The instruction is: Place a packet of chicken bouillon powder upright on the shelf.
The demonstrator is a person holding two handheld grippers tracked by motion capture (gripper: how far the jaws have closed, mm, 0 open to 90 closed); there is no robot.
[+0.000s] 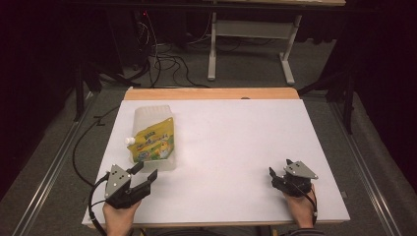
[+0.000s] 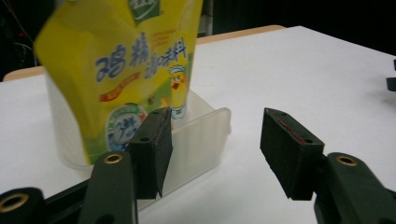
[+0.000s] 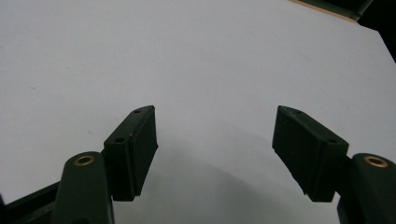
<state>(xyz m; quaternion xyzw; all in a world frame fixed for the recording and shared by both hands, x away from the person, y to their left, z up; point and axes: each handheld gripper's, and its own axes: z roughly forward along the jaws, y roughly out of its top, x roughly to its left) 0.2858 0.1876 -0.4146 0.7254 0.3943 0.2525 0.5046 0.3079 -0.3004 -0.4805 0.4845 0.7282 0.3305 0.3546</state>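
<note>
Evidently we are reaching for the yellow pouch (image 1: pixel 153 141), which stands propped in a clear plastic tub (image 1: pixel 168 164) on the left part of the white table (image 1: pixel 231 147); we judge that the tub is there to keep the soft pouch upright, with its white spout (image 1: pixel 130 140) poking out to the side where a jaw could get at it. Our left gripper (image 1: pixel 144 173) sits just short of the tub's near wall, jaws spread wide and holding nothing. In the left gripper view the pouch (image 2: pixel 126 74) rises behind the tub (image 2: pixel 201 140), with one pad (image 2: pixel 152 149) in front of the tub's wall, though we cannot tell whether it touches. Our right gripper (image 1: pixel 279 167) rests well away from the tub, near the table's right edge, also spread open over bare table (image 3: pixel 196 60), presumably waiting until it is needed.
</note>
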